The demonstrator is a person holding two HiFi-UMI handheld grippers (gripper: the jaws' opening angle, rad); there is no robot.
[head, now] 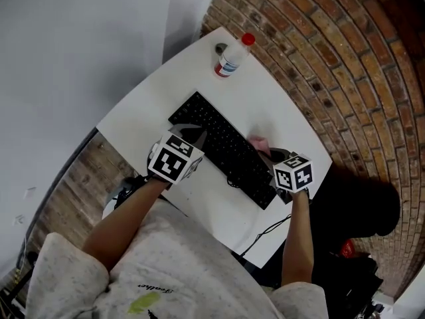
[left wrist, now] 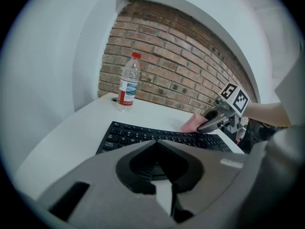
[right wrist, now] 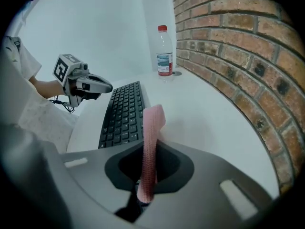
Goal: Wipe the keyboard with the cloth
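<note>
A black keyboard (head: 219, 145) lies diagonally on the white table (head: 265, 95). My right gripper (head: 269, 153) is at the keyboard's far right end, shut on a pink cloth (head: 257, 143). In the right gripper view the cloth (right wrist: 151, 128) stands up as a folded strip between the jaws, beside the keyboard (right wrist: 121, 113). My left gripper (head: 189, 138) hovers over the keyboard's near left part, shut with nothing in it. In the left gripper view the jaw tips meet above the keys (left wrist: 143, 133), and the right gripper (left wrist: 209, 123) presses the cloth (left wrist: 193, 124) at the far end.
A water bottle (head: 232, 56) with a red cap stands at the table's far corner, by the brick wall (head: 345, 58). A black cable (head: 265, 231) hangs off the near table edge. The table's right edge runs close behind the right gripper.
</note>
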